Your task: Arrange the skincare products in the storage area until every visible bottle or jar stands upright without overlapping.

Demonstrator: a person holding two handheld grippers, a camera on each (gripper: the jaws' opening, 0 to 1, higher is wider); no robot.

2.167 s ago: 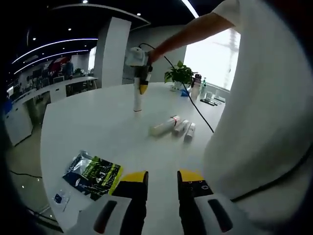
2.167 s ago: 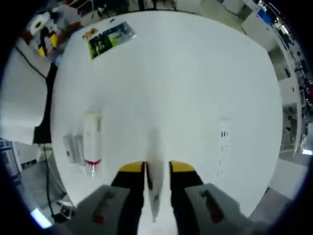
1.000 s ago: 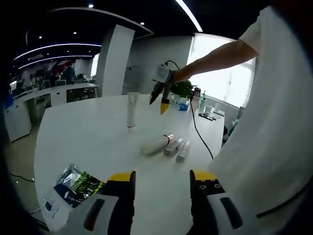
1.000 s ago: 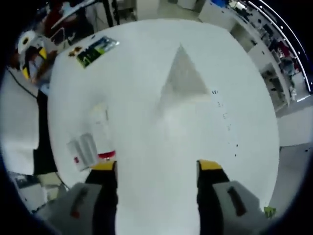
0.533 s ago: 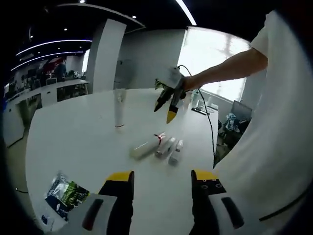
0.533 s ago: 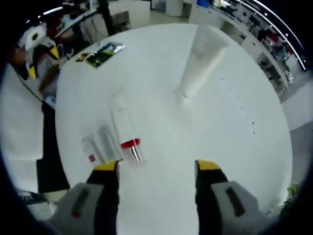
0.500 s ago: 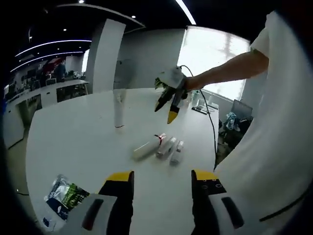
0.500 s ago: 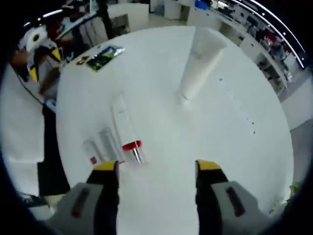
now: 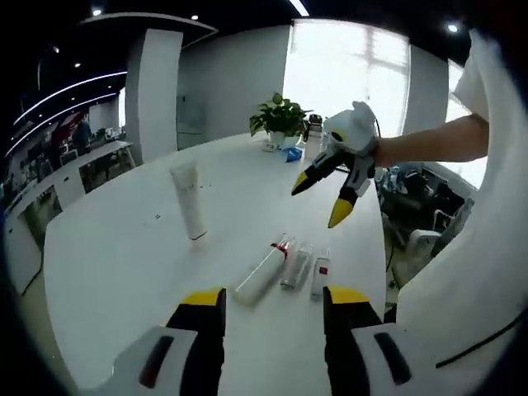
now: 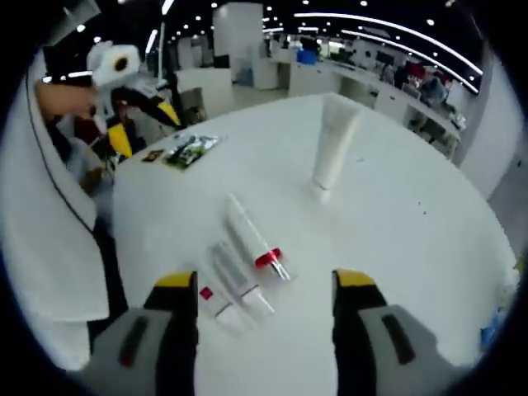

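Hovering with both grippers over a white round table [image 9: 107, 272], jaws apart, nothing held.

Showing 1 white tube [image 9: 189, 210] upright on its cap, well apart from 3 items lying flat side by side: a long bottle with a red collar [image 9: 262, 271] and 2 smaller tubes [image 9: 297, 266], [image 9: 319, 273], labels too small to read. Left gripper [image 9: 266, 302] low at the near table edge, yellow tips spread, empty, the lying group just beyond it. Right gripper [image 9: 330, 191] raised in the air above the table, yellow tips parted, held by a hand on a bare arm; body partly cut off by a white sleeve [image 9: 487, 231]. In the right gripper view, own tips [image 10: 264, 285] wide, flanking the lying 3. Beyond: a dark printed packet [image 10: 190, 150], blurred; a potted plant [image 9: 280, 120] and small items, indistinct.
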